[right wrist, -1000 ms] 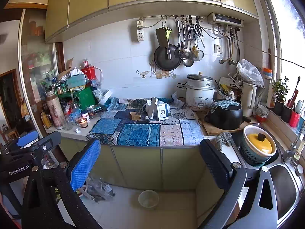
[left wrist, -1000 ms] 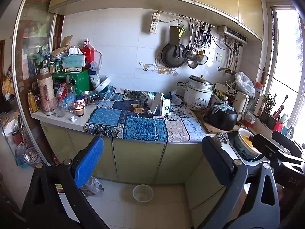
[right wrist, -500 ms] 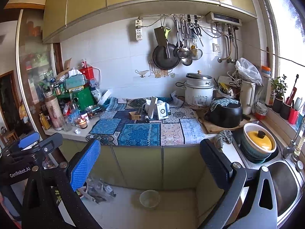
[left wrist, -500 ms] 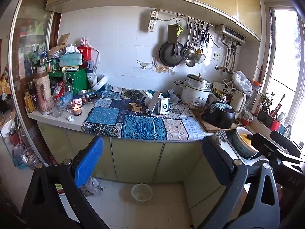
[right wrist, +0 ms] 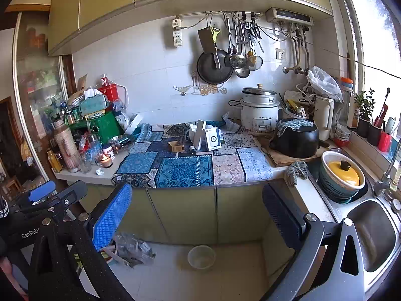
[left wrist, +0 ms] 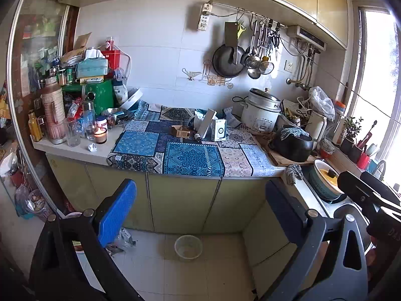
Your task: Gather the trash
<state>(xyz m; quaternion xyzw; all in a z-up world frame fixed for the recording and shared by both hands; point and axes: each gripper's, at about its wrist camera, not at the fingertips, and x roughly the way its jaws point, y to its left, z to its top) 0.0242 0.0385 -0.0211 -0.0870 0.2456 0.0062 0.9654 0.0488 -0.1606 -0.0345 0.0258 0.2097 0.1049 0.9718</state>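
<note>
Your left tongs [left wrist: 200,215] are released, with nothing between the textured blue rubber pad on one side and the dark pad on the other. Your right tongs [right wrist: 198,215] are released in the same way, and their black plastic frame fills the bottom of the right wrist frame.

The trash is in two places. A crumpled clear plastic bag [right wrist: 132,247] lies on the pale tiled floor [right wrist: 225,281] at the lower left of the frame, and just to its right stands a round translucent plastic bowl [right wrist: 201,257]. On the bench [right wrist: 82,175], in the middle of the frame, a small brown cardboard box [right wrist: 176,146], an upright white carton [right wrist: 214,139] and a thin white board [right wrist: 200,134] stand together on the patchwork blue patterned cloth [right wrist: 184,168]. A small crumpled piece of clear wrap [right wrist: 100,171] lies on the bare white edge of the bench, just beside a lit candle in a glass jar [right wrist: 106,160].

Compared with one second ago, both cameras are a little higher and closer: the cloth sits lower in the frames, and in the left wrist view the bowl [left wrist: 188,247] and the bag [left wrist: 122,238] keep their places on the floor. The tongs have stayed as wide as before.
</note>
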